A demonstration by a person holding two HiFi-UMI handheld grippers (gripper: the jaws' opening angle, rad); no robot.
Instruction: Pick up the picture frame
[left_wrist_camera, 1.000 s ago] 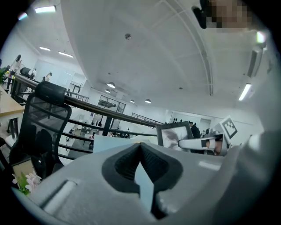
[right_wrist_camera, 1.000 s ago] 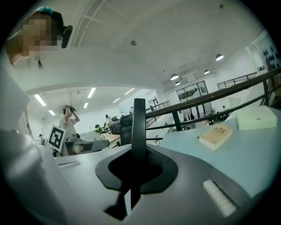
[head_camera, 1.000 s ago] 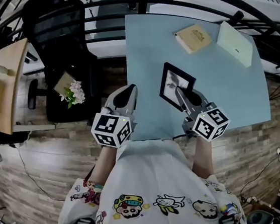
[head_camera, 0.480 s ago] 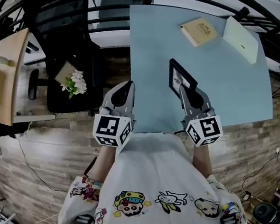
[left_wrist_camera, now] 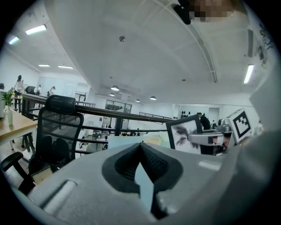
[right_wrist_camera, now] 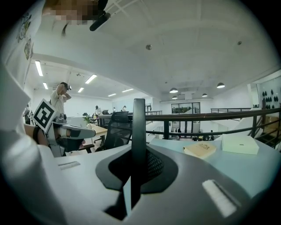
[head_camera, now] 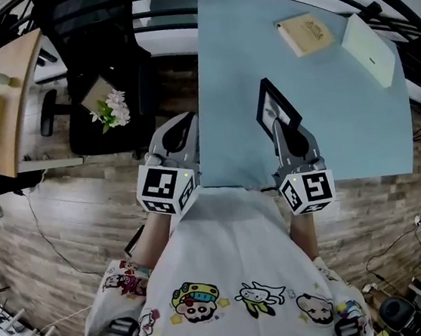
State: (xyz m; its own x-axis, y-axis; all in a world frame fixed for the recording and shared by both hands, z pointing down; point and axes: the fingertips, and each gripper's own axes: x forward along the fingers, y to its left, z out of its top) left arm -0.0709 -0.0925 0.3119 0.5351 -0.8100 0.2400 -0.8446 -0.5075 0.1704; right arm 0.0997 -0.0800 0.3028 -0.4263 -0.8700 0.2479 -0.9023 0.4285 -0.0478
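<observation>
The right gripper point(head_camera: 282, 126) has its fingers point(right_wrist_camera: 154, 166) clamped on one edge of the picture frame point(head_camera: 273, 107). The frame stands upright between them, over the surface point(head_camera: 343, 132). The left gripper point(head_camera: 183, 129) has its fingers point(left_wrist_camera: 125, 163) fully closed and empty.

left tool point(head_camera: 187, 122): jaws together, empty | right tool point(head_camera: 277, 123): jaws clamped on picture frame point(head_camera: 272, 102)

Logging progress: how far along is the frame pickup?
Done: the right hand-held gripper is shut on the frame, which is tilted up from the table. In hand: the lift. Left: raising it clear; contact with the table is unclear. The left hand-held gripper is shut, empty.
</observation>
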